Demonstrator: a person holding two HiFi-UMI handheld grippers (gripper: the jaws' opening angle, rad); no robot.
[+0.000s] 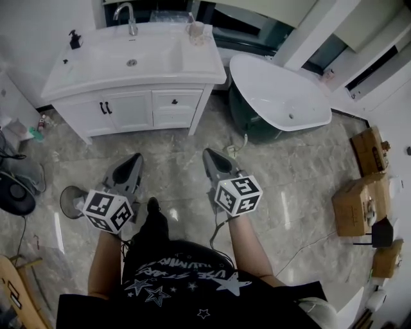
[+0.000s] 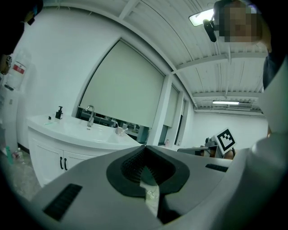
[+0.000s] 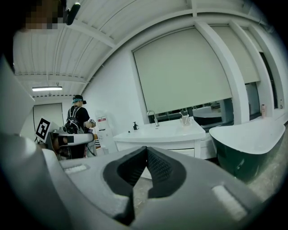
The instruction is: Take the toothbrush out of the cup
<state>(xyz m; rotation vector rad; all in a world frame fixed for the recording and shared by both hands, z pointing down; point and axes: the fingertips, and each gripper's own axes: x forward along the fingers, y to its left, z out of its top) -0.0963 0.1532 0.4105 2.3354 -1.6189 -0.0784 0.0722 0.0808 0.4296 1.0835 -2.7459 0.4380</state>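
A clear cup with a toothbrush in it stands on the right end of the white vanity top, beside the basin. The cup also shows far off in the left gripper view and in the right gripper view. Both grippers hang low over the marble floor, well short of the vanity. The left gripper has its jaws together with nothing between them, its tips pointing toward the vanity. The right gripper is also shut and empty, aimed at the sink.
A faucet and a black soap dispenser stand on the vanity. A white and green bathtub sits to the right. Cardboard boxes line the right side, and a round stand is on the left. Another person stands far left.
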